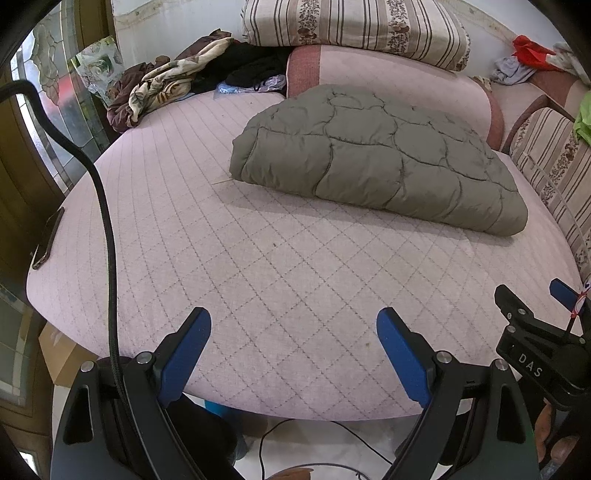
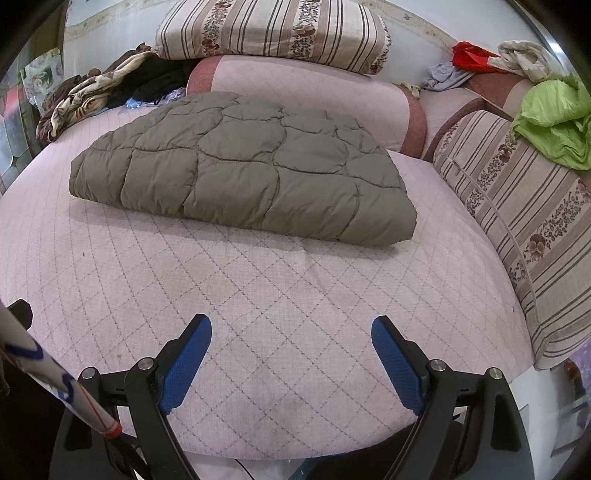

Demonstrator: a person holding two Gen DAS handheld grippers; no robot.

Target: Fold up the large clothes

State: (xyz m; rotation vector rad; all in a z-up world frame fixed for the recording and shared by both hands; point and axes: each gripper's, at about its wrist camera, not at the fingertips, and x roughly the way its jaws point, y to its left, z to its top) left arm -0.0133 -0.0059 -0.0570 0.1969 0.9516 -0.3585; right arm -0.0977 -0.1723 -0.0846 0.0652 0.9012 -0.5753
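A grey-green quilted puffer garment (image 1: 376,155) lies folded into a thick flat bundle on the pink quilted bed (image 1: 258,266), toward the far side. The right wrist view shows the same bundle (image 2: 243,166) on the bed (image 2: 280,295), well beyond the fingers. My left gripper (image 1: 293,325) hovers open over the bed's near edge, nothing between its blue pads. My right gripper (image 2: 291,328) is open as well and empty, also near the front edge. Part of the right gripper (image 1: 535,332) shows at the right edge of the left wrist view.
Striped floral cushions (image 2: 273,33) and a pink bolster (image 2: 306,96) line the back; another striped cushion (image 2: 524,221) runs along the right with a lime-green cloth (image 2: 554,118) on it. Crumpled clothes (image 1: 177,77) lie at the back left. A black cable (image 1: 107,229) hangs at left.
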